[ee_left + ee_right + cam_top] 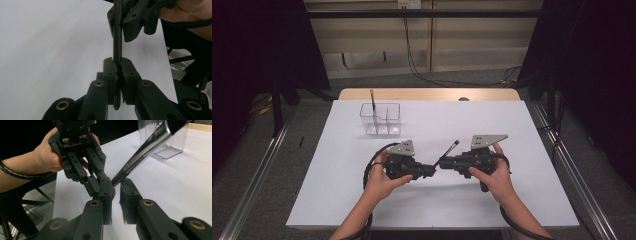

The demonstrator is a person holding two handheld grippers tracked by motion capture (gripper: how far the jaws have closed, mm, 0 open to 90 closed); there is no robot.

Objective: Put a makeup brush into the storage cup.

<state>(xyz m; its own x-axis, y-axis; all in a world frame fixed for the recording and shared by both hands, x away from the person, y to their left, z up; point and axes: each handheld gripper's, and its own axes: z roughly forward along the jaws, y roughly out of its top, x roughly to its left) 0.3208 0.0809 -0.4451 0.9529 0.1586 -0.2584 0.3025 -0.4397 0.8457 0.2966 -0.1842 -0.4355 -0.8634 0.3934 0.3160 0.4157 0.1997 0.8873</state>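
Observation:
A dark, shiny pen (451,148) slants up to the right between my two grippers above the middle of the white table. My left gripper (432,170) is shut on the pen's lower end; in the left gripper view its jaws (119,66) pinch the pen (117,47). My right gripper (443,163) faces it from the right, tips almost touching. Its jaws (115,192) stand close on both sides of the pen (147,147), pressing it just above the left gripper (101,181). In the left gripper view the right gripper (120,25) clasps the pen higher up.
A clear plastic holder (387,120) with compartments stands at the back left of the white table top (512,190), with a pencil (372,102) upright in it. The same holder (172,147) appears behind the pen in the right gripper view. Dark curtains and cables surround the table.

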